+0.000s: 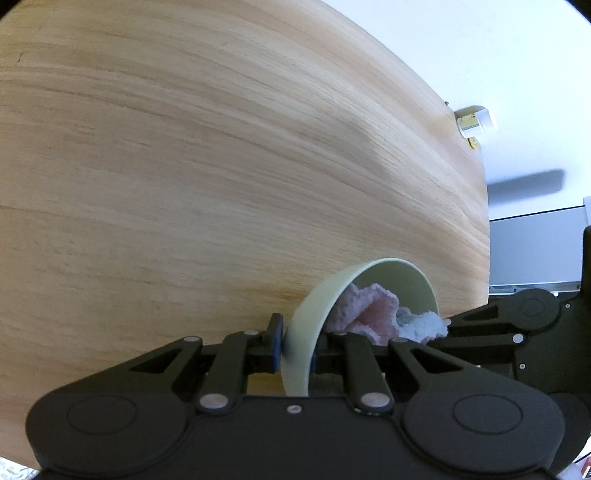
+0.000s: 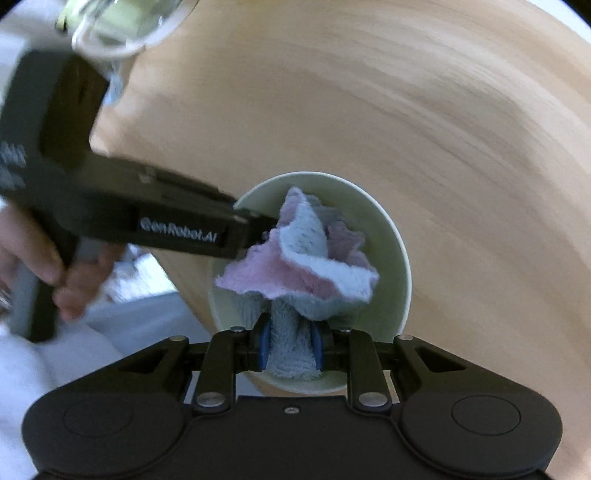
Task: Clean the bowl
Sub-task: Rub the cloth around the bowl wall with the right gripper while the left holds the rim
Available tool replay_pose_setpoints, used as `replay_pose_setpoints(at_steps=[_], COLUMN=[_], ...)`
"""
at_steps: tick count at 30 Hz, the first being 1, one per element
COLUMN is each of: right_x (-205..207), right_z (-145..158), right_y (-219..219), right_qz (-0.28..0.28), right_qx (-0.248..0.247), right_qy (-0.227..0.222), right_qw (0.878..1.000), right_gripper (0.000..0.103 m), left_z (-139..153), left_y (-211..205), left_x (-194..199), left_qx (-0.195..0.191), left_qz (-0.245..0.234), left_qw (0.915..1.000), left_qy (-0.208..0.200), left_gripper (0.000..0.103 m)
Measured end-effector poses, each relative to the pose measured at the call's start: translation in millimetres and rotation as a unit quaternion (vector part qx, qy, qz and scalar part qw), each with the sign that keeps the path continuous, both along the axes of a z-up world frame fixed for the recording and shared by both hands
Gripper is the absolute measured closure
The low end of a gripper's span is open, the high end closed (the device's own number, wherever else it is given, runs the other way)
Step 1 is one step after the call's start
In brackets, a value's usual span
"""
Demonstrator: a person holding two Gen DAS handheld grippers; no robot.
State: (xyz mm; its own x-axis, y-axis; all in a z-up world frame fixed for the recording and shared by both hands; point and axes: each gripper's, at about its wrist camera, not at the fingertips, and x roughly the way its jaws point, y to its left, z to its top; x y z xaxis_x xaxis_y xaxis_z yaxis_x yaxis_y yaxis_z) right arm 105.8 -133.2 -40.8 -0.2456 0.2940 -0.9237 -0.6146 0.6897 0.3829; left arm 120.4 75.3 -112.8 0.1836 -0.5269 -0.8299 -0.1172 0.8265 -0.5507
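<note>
A pale green bowl (image 1: pixel 317 314) is held tilted above the wooden table. My left gripper (image 1: pixel 295 347) is shut on the bowl's rim, one blue pad outside and one inside. A pink and light blue cloth (image 1: pixel 373 314) is bunched inside the bowl. In the right wrist view the bowl (image 2: pixel 391 236) faces the camera with the cloth (image 2: pixel 306 254) pressed into it. My right gripper (image 2: pixel 290 347) is shut on the cloth's blue end. The left gripper's body (image 2: pixel 147 214) reaches in from the left, a hand on its handle.
The wooden table (image 1: pixel 221 166) fills both views; its edge runs down the right side in the left wrist view. A small white and yellow container (image 1: pixel 474 122) sits at the table's far corner. A clear glass vessel (image 2: pixel 122 26) shows blurred at the top left in the right wrist view.
</note>
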Motion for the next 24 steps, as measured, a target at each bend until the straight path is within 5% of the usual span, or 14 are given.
replay_pose_setpoints(at_steps=[5,10,13,15,19,22,24], right_x=[-11.3,-36.7,-36.0,-23.4,19.1,36.2,36.7], right_z=[-4.0,-8.8,-11.9,-10.7,-3.8,-9.5,-27.3], right_y=[21.9,51.4,62.4,60.9,24.8,-9.3,-26.6], right_qz=[0.078,0.187,0.197,0.155,-0.055,-0.204,-0.292], right_qx=[-0.027,-0.076,-0.100,-0.095,-0.003,0.092,0.141], right_qy=[-0.068,-0.176,-0.202,-0.185,-0.073,0.029,0.096], right_qw=[0.994,0.963,0.954,0.966,0.996,0.974,0.941], right_gripper=[0.081,0.080,0.080,0.080,0.076,0.077,0.077], left_z=[-0.6,-0.2,0.5,-1.4,-6.1,-9.4,-11.1], left_y=[-0.4,-4.2,-6.6,-5.0,1.1,4.8,6.4], left_x=[-2.2,-1.6,-3.3,-3.9,-5.7,-6.1,-5.9], left_qx=[-0.003,0.002,0.004,-0.005,-0.029,-0.042,-0.050], left_qz=[-0.002,-0.012,-0.013,-0.012,0.007,0.018,0.026], left_qw=[1.0000,0.9999,0.9999,0.9998,0.9991,0.9982,0.9974], left_qy=[0.002,0.007,0.008,0.017,0.031,0.039,0.045], left_gripper=[0.090,0.089,0.089,0.090,0.089,0.089,0.088])
